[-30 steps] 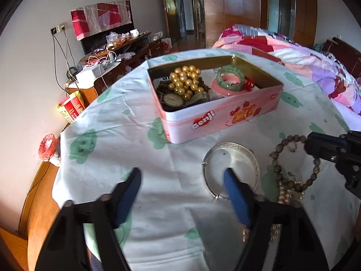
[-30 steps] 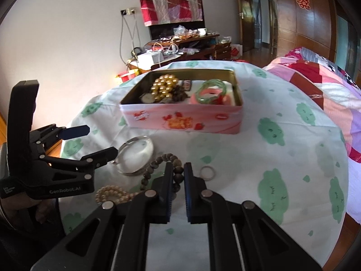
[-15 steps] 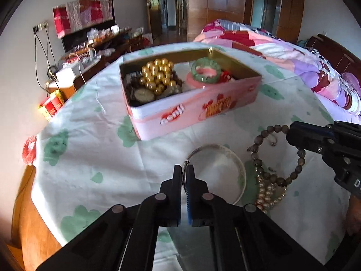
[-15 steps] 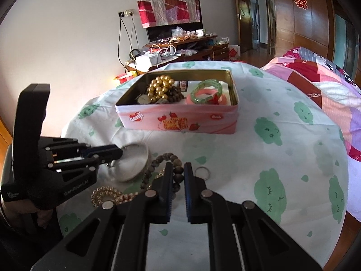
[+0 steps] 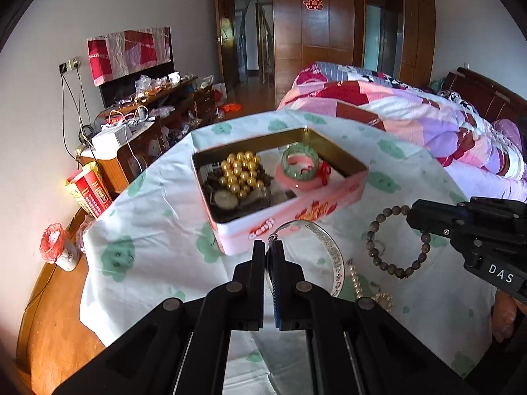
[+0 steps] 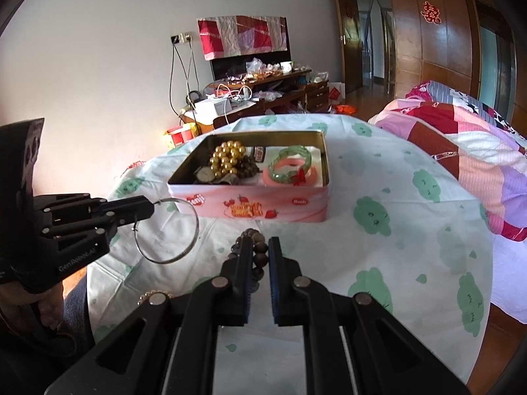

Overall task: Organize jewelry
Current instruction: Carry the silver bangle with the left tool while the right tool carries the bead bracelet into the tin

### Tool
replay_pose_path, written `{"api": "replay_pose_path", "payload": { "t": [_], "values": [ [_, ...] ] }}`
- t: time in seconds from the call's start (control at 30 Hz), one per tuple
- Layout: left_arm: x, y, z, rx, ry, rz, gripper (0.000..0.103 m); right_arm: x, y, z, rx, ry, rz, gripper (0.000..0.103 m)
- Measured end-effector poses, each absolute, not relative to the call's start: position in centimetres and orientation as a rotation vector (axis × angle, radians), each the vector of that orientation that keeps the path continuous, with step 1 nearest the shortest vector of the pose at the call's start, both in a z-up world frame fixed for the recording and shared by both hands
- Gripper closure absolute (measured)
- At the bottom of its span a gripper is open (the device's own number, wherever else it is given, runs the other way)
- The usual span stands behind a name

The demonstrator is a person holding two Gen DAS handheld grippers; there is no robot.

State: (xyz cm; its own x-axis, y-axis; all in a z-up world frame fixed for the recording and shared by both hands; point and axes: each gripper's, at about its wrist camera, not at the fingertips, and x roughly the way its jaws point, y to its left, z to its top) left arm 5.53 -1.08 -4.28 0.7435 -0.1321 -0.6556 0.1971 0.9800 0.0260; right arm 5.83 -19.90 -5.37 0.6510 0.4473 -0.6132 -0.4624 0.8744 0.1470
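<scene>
Your left tool [image 5: 270, 247] pinching bangle [image 5: 324, 247] rim, ring hanging tilted off tabletop [image 6: 411, 230]. Tin [image 5: 296, 210] just ahead, toward far edge. Right tool [image 6: 261, 247] clamped on beads [image 6: 255, 243].

- A lived-in home bedroom.
- A bed [image 5: 411, 121] with a patchwork quilt fills the right of the frame.
- Wooden wardrobe doors [image 5: 316, 33] stand at upper centre.
- A cluttered wooden dresser [image 5: 158, 112] sits at left below a wall socket [image 5: 69, 64].
</scene>
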Motion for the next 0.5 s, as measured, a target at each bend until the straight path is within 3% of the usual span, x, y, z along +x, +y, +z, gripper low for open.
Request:
{"api": "replay_pose_path", "payload": {
  "t": [0.5],
  "values": [
    [6.8,-0.1,-2.2,0.08,0.651,-0.149,0.101,6.8,-20.4,-3.5,-0.012,0.636,0.515,0.091]
  ]
}}
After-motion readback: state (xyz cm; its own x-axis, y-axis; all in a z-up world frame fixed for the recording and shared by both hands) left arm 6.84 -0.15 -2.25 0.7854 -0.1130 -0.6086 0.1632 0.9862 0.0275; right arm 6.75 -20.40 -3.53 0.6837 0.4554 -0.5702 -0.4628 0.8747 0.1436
